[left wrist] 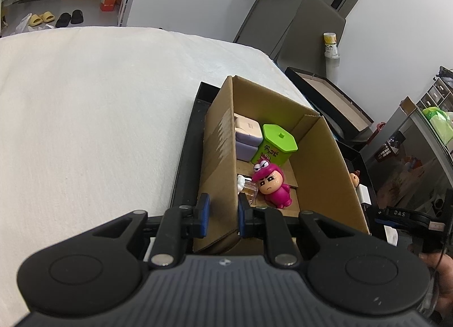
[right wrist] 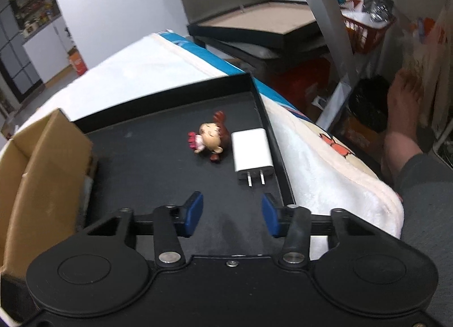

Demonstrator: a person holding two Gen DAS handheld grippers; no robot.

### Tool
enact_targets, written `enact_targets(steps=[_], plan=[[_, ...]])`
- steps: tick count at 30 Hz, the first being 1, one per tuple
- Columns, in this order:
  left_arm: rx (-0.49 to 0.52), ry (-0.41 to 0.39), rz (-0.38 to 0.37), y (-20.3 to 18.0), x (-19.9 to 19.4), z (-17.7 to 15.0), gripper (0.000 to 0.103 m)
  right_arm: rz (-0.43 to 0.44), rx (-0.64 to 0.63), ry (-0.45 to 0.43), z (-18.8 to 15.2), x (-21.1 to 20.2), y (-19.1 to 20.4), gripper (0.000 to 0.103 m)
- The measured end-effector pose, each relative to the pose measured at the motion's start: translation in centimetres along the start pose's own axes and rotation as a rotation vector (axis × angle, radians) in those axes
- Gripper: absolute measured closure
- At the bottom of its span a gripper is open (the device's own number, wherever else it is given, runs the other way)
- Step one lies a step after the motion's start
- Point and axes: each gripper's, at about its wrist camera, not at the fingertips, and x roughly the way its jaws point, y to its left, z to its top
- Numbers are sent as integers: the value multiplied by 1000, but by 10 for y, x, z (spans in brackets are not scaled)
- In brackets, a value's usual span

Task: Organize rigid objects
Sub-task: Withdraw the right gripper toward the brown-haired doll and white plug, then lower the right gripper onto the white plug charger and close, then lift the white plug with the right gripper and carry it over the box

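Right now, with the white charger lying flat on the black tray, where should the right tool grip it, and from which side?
Likely across the two long sides of the white charger, mid-body, coming down from above. It lies flat with its prongs pointing toward the right tool, which is open. The figurine sits close on its left and the black tray rim close on its right, so finger room is tight.

Even indoor light, soft shadows; fisheye-bent edges; right view motion-blurred.
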Motion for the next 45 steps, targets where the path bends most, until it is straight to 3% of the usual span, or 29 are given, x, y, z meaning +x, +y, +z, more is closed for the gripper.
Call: enact_targets(steps=[20, 24, 27, 45], plan=[[10, 2, 7, -2, 1, 0, 85, -140, -64, -26, -3, 31, 4, 79], [8, 2, 6, -2, 1, 0, 85, -150, -80, -38, -1, 33, 6, 79], [6, 3, 6, -2, 2, 0, 85, -149, -73, -34, 1, 34, 6, 88], [1, 2, 3, -1, 1, 0, 85, -119, -89, -48, 3, -1, 10, 90]])
